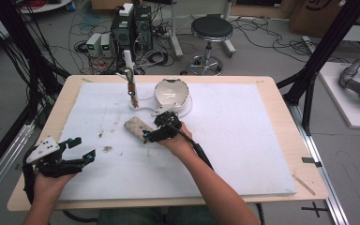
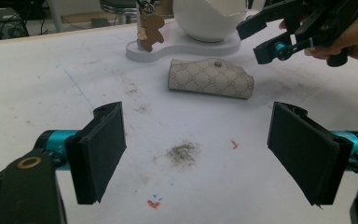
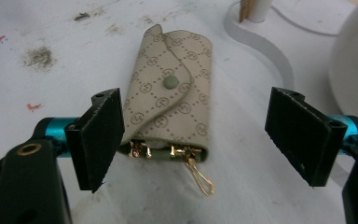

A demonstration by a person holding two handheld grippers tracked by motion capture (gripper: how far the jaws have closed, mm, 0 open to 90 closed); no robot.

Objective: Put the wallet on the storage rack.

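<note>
Beige key pouch, soft and monogram-printed, no readable lettering, round snap on curved flap, gold clips poking from open end. Lying flat on stained white surface near white stand. Right gripper spread wide around pouch, not clamping. Left gripper fingers wide, empty.

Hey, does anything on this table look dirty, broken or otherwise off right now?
Yes. The white bowl on the stand has a jagged, broken-looking rim. The white mat carries grey smudges and small red marks in front of the open left gripper.
</note>
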